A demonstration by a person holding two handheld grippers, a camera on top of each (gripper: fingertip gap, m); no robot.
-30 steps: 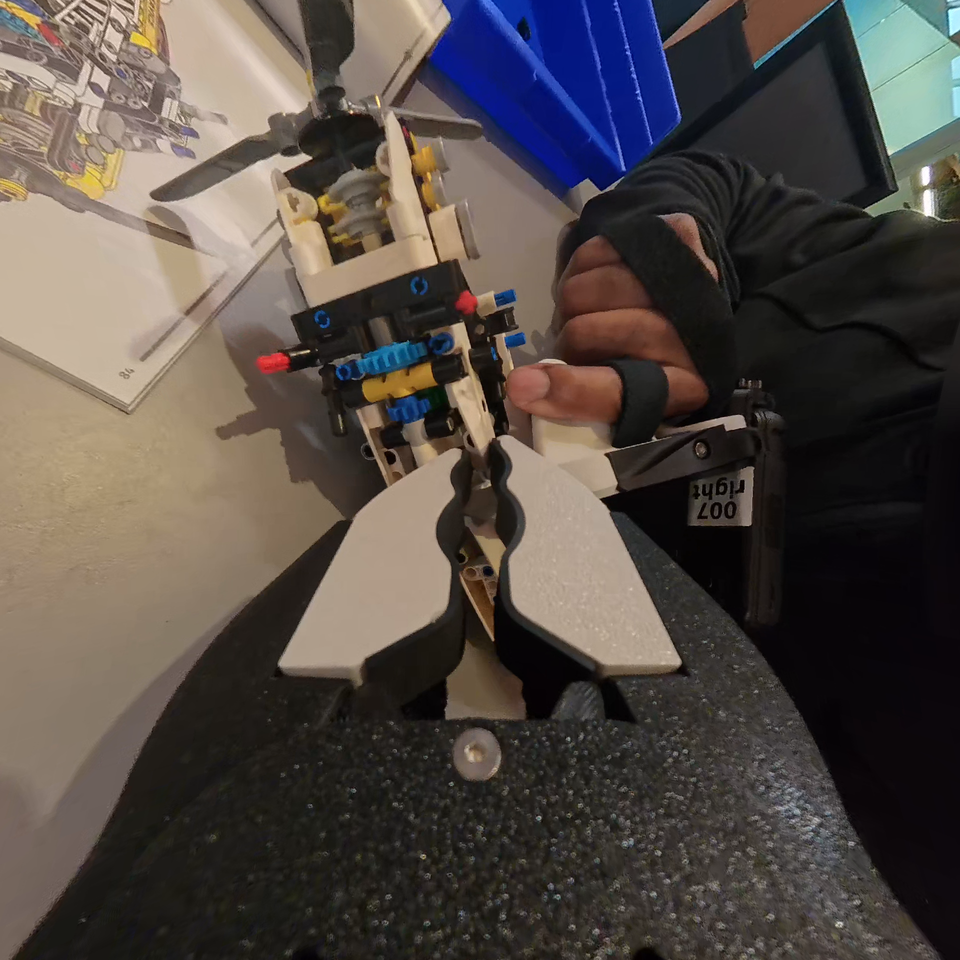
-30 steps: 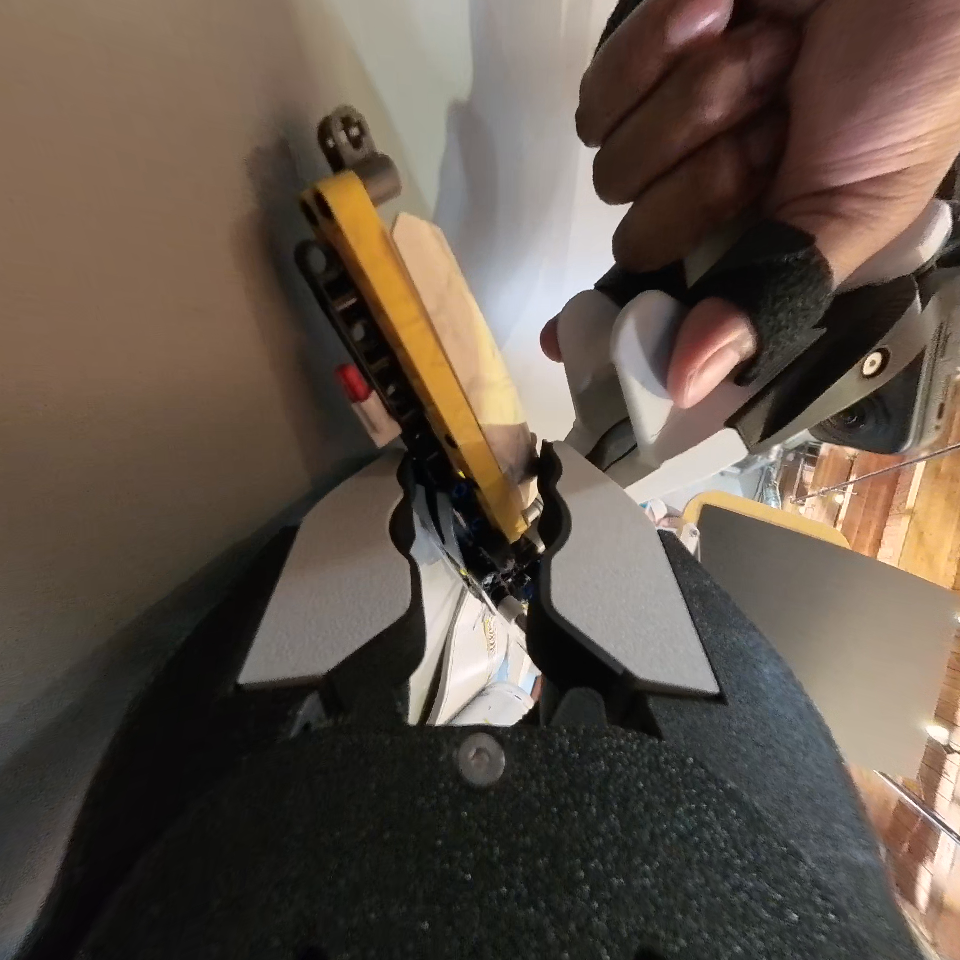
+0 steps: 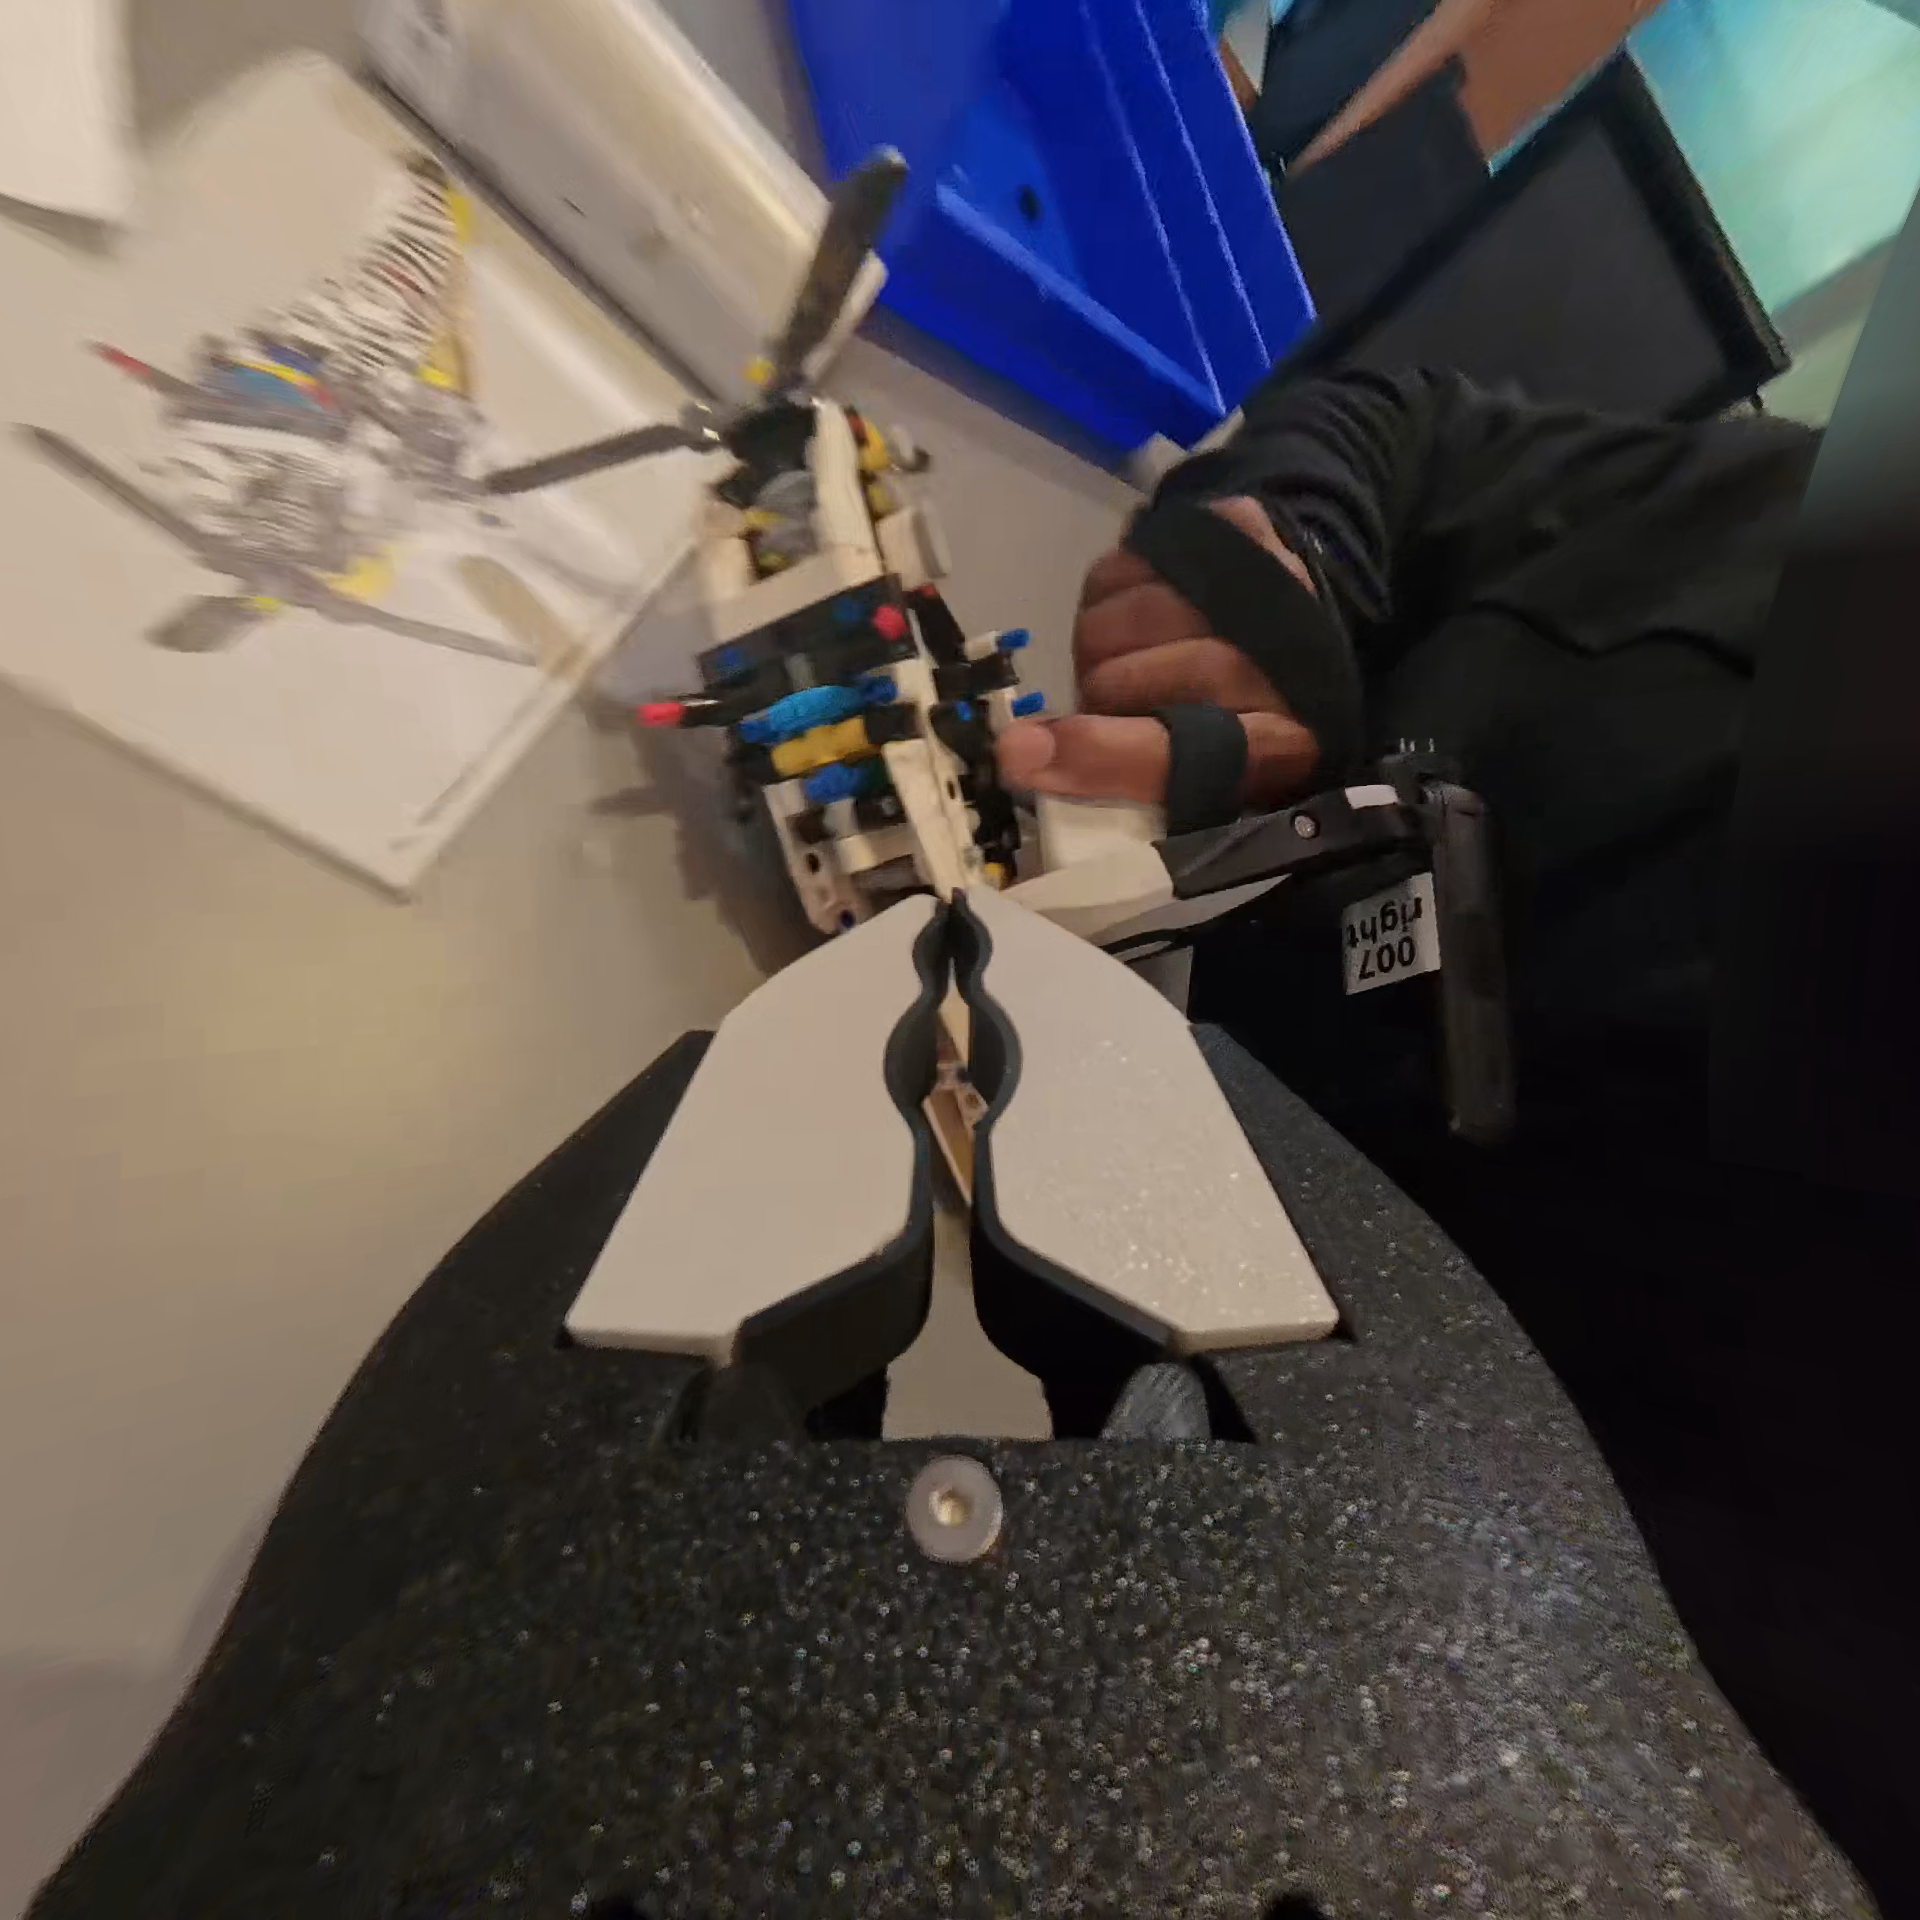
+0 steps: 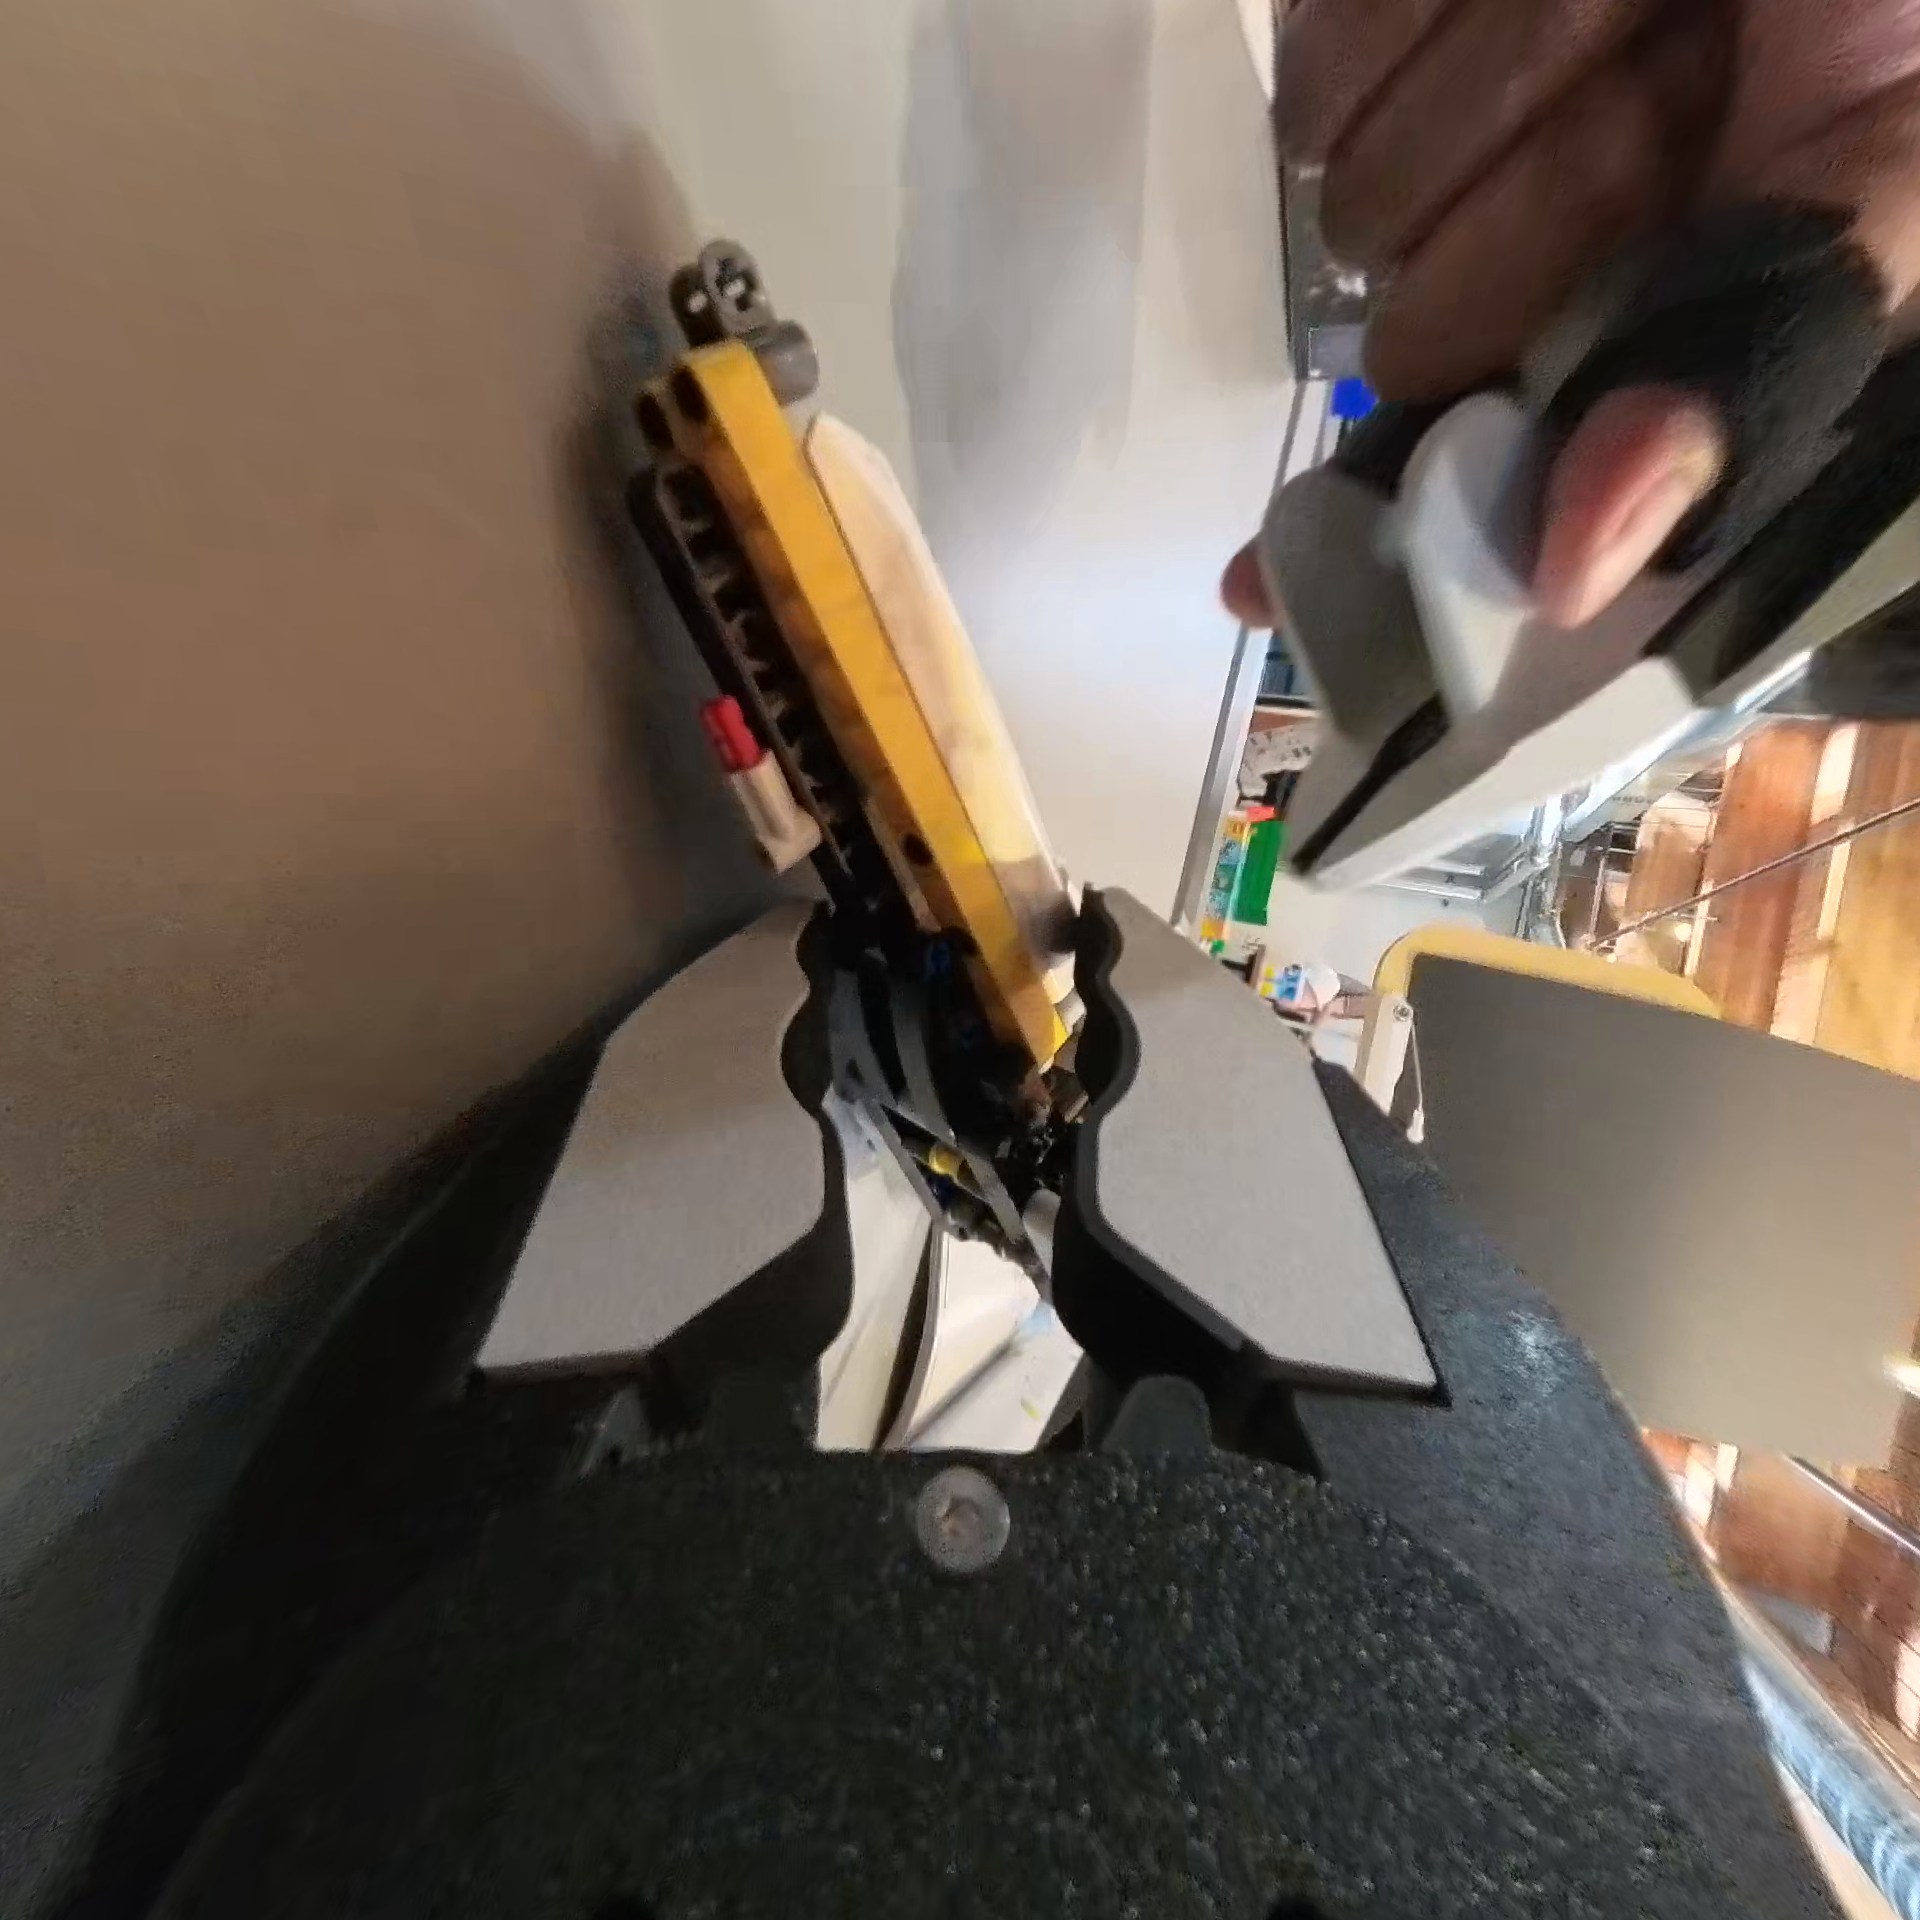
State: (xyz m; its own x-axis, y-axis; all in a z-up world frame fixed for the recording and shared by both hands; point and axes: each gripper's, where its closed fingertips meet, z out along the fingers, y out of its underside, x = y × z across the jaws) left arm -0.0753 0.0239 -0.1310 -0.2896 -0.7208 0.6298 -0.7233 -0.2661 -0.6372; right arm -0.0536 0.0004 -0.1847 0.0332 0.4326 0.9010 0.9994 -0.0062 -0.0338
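A white, black and yellow brick-built helicopter model (image 3: pixel 831 665) with a dark rotor (image 3: pixel 790 416) is held over the grey table (image 3: pixel 208 1143). My left gripper (image 3: pixel 954 914) is shut on a thin white panel at the model's near end. My right gripper (image 4: pixel 951 925) is shut on the model's other end, with the yellow beam (image 4: pixel 831 665) and a black beam (image 4: pixel 727 582) between its pads. A red pin (image 4: pixel 727 732) sticks out to the side. The right gripper (image 3: pixel 1081 883) and its hand (image 3: pixel 1174 665) show in the left wrist view, and the left gripper (image 4: pixel 1455 665) in the right wrist view.
An open instruction booklet (image 3: pixel 312 520) lies on the table at the left. A blue bin (image 3: pixel 1039 208) stands behind the model. A dark flat panel (image 4: pixel 1662 1195) with a yellow rim is at the right in the right wrist view.
My left jaws have narrowed onto the thin white panel. The model has tilted and both views have swung, with motion blur. The left gripper sits higher and farther right in the right wrist view.
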